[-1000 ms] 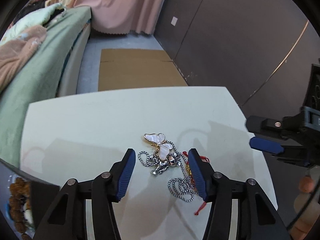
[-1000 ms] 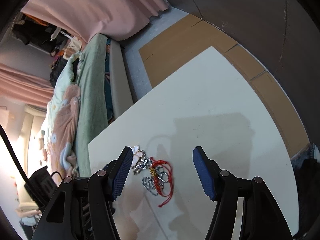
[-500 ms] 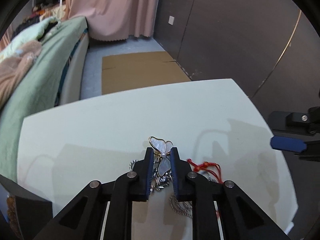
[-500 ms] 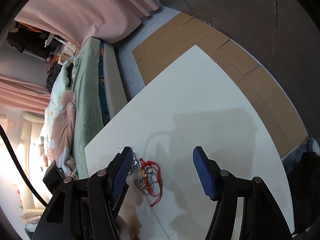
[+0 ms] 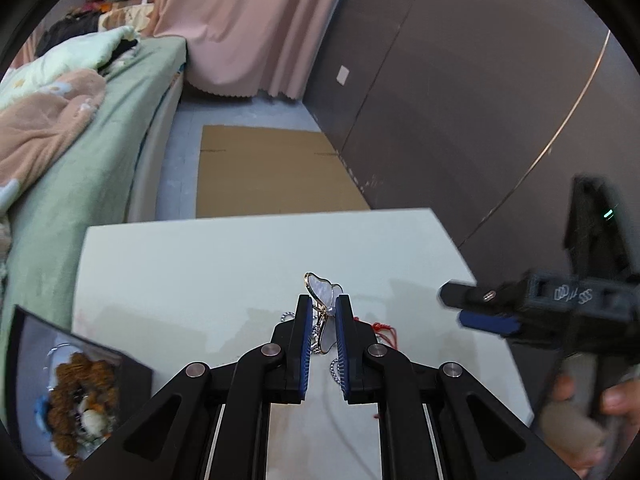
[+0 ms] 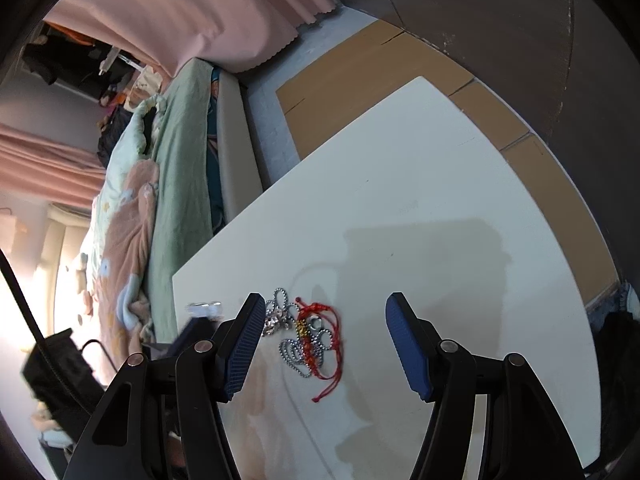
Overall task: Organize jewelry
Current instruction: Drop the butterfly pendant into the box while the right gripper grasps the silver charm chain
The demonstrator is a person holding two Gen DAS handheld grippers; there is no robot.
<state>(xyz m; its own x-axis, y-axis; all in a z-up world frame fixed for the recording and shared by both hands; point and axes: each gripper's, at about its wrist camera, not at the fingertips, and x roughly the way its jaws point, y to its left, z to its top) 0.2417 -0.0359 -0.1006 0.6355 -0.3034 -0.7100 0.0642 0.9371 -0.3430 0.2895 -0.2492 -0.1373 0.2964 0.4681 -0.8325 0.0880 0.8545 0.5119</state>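
Note:
My left gripper (image 5: 323, 312) is shut on a gold-rimmed pearly butterfly pendant (image 5: 323, 293) and holds it above the white table (image 5: 200, 272). The pendant's edge shows blurred in the right wrist view (image 6: 205, 309). A silver ball chain (image 6: 298, 350) and a red cord bracelet (image 6: 326, 332) lie in a tangle on the table (image 6: 420, 240), between the pads of my right gripper (image 6: 324, 340), which is open and empty above them. The red cord (image 5: 384, 330) and chain (image 5: 335, 370) peek out beside my left fingers.
A black tray (image 5: 76, 396) with brown beaded jewelry sits at the table's left front corner. A bed with green and pink bedding (image 5: 60, 152) stands left of the table. Cardboard (image 5: 268, 172) lies on the floor beyond the far edge.
My left gripper closed on the butterfly pendant and lifted it off the jewelry pile. The tray has come into view at lower left. My right gripper stays open over the chain and cord.

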